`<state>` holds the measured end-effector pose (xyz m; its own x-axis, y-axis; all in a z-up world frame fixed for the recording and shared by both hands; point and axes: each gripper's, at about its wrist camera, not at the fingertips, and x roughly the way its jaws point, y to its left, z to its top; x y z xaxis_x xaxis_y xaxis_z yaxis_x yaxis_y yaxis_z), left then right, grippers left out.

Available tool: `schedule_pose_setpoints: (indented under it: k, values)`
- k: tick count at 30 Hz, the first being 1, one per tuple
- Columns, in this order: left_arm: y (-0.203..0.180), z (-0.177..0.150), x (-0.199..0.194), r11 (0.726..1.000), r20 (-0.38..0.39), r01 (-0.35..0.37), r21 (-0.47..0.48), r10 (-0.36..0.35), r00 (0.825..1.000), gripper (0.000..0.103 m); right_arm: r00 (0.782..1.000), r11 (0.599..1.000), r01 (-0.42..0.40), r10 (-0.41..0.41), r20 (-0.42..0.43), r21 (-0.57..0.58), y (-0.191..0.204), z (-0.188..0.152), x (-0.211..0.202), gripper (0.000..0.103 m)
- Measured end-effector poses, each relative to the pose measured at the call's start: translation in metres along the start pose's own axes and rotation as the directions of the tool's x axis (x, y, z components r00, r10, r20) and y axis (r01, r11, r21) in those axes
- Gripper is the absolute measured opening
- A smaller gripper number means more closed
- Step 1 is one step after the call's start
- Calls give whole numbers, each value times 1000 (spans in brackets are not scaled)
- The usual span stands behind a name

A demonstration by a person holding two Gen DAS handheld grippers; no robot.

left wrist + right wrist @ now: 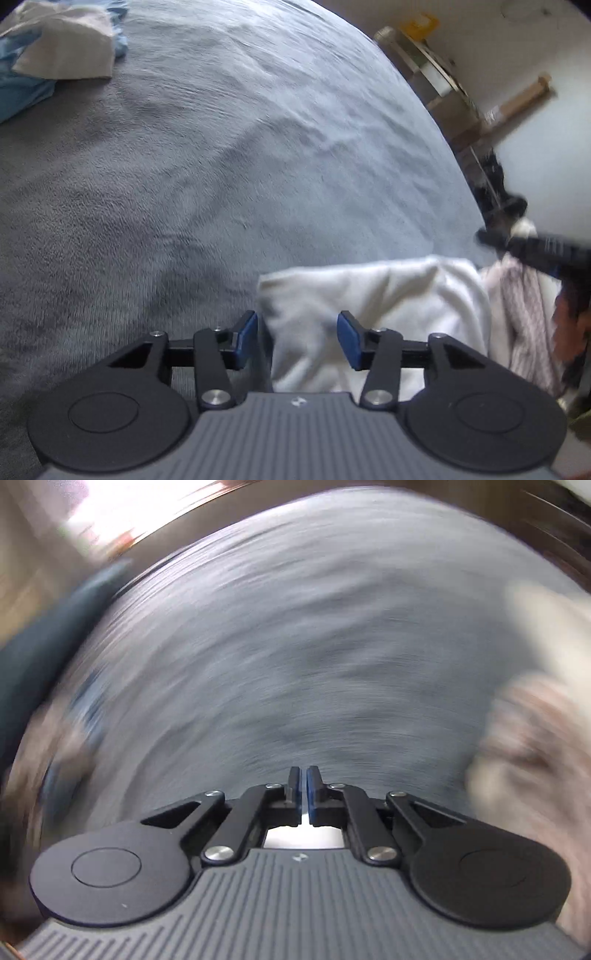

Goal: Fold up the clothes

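a wide grey fleece blanket (184, 166) is covering the whole surface. a soft white folded garment (373, 295) is lying on it near the right edge, just beyond the left gripper (297, 334), whose blue pads (246, 338) are standing apart and gripping nothing. a pale blue and white pile of clothes (55, 55) is sitting far off at the top left. the right gripper (303, 794) is showing its pads nearly together, a thin gap between, over the blurred blanket.

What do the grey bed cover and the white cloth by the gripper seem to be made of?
Grey bed cover: probably plush fleece, matte, with a short fuzzy nap and soft ripples. White cloth: looks like soft fleece or terry, matte and thick, bunching in rounded folds.
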<state>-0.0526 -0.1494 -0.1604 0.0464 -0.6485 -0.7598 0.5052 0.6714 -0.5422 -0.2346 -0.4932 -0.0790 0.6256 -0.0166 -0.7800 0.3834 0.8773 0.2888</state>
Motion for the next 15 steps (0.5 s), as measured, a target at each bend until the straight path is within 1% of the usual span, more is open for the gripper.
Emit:
schedule_pose_setpoints:
  k: [1,2,3,4,5,6,7,8,9,10,11,12,13,14,15]
  values:
    - [2,1,2,1000,1,2,-8,-2,1000,46,998,995,-41,37,-46,-88,14,-1,11,3]
    - [4,2,3,1000,1,4,-16,-4,1000,46,995,987,-58,44,-91,-152,23,-2,24,3]
    - [6,4,5,1000,2,6,-24,-6,1000,44,991,980,-44,18,-135,-195,26,-6,38,2]
    - [8,5,7,999,2,8,-32,-8,1000,43,986,977,8,-44,-163,-214,21,-8,51,0]
    - [10,6,8,999,3,10,-40,-10,1000,43,980,980,93,-121,-159,-178,7,-6,56,0]
    - [12,7,10,999,4,12,-48,-12,1000,43,968,976,185,-201,-148,-116,-11,-4,57,0]
    - [15,9,12,998,4,14,-55,-13,1000,43,956,964,258,-264,-127,-63,-26,0,51,6]
    - [17,10,13,998,5,16,-63,-15,1000,43,942,948,319,-319,-101,-14,-38,4,42,6]
    - [18,11,14,998,4,18,-68,-18,1000,43,943,944,328,-326,-71,18,-44,5,30,6]
    - [19,11,14,997,3,21,-70,-21,1000,43,959,960,280,-278,-55,15,-41,4,18,6]
    - [19,12,15,997,2,22,-71,-22,1000,43,976,977,214,-214,-49,0,-34,1,9,5]
    - [19,12,16,997,1,21,-70,-21,1000,43,988,989,148,-148,-44,-16,-28,-1,-1,5]
    - [19,12,17,998,1,17,-64,-17,1000,42,995,995,76,-80,-60,-61,-17,-7,-8,5]
    - [18,13,18,998,0,13,-56,-13,1000,42,995,993,29,-40,-94,-118,-8,-15,-10,4]
    - [17,13,18,999,-1,10,-50,-10,1000,42,991,985,-5,-18,-131,-171,-1,-24,-9,3]
